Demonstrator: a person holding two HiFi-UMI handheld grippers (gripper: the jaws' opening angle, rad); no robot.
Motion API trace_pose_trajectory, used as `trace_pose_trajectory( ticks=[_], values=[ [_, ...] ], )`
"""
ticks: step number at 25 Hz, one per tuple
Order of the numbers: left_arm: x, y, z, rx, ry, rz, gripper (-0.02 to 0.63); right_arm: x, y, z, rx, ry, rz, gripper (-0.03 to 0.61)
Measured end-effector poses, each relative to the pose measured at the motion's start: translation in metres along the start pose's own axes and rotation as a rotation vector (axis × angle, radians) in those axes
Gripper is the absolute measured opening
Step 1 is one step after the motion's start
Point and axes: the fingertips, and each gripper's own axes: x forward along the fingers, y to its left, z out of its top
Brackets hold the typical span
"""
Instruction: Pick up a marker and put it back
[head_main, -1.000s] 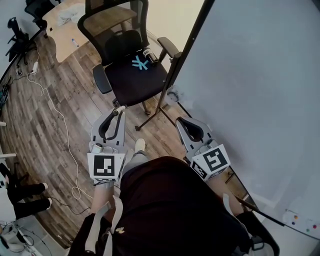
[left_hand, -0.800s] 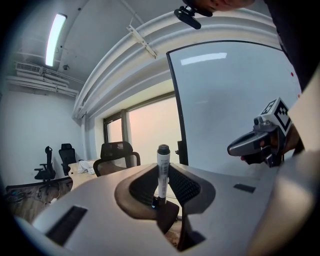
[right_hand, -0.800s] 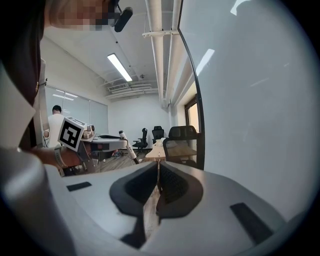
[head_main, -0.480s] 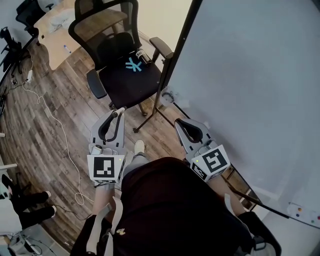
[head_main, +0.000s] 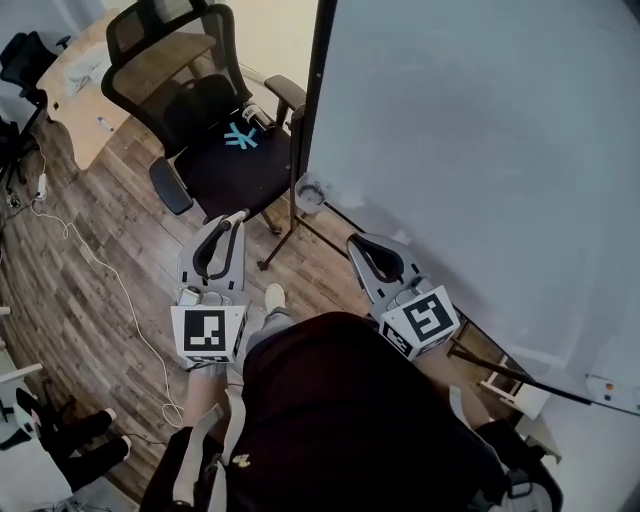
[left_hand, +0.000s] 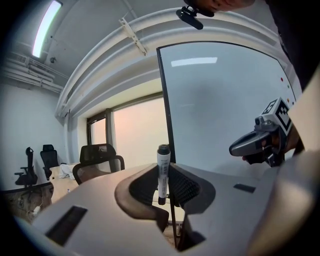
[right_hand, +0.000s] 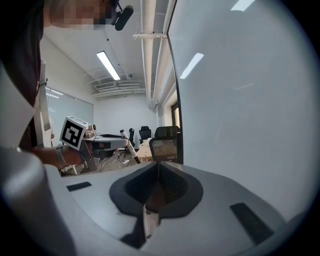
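Note:
A white marker with a black cap stands upright between the jaws of my left gripper, which is shut on it. In the head view the marker sticks out at the tip of the left gripper, above the wooden floor. My right gripper hovers beside it, close to the whiteboard. In the right gripper view its jaws meet with nothing between them. The marker also shows there, off to the left.
The whiteboard's black post and stand legs rise just ahead of the grippers. A black office chair stands to the left behind the post. A white cable trails over the floor. The board's tray runs at the lower right.
The head view has swung to the right, so the chair and the whiteboard post slid left in the picture. Both grippers keep their pose, and the marker stays in the left one.

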Motion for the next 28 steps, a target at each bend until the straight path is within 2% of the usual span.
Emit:
trace_pose_trajectory(
  ticks=[14, 21, 28],
  values=[
    [0.059, -0.050, 0.013, 0.017, -0.048, -0.203, 0.074, -0.038, -0.034, -0.011, 0.053, -0.009, -0.187, 0.021],
    [0.084, -0.075, 0.007, 0.015, -0.033, -0.295, 0.074, -0.059, -0.049, -0.018, 0.081, 0.001, -0.286, 0.021],
    [0.105, -0.090, -0.016, 0.012, 0.012, -0.361, 0.074, -0.074, -0.058, -0.029, 0.115, 0.011, -0.369, 0.021]
  ],
)
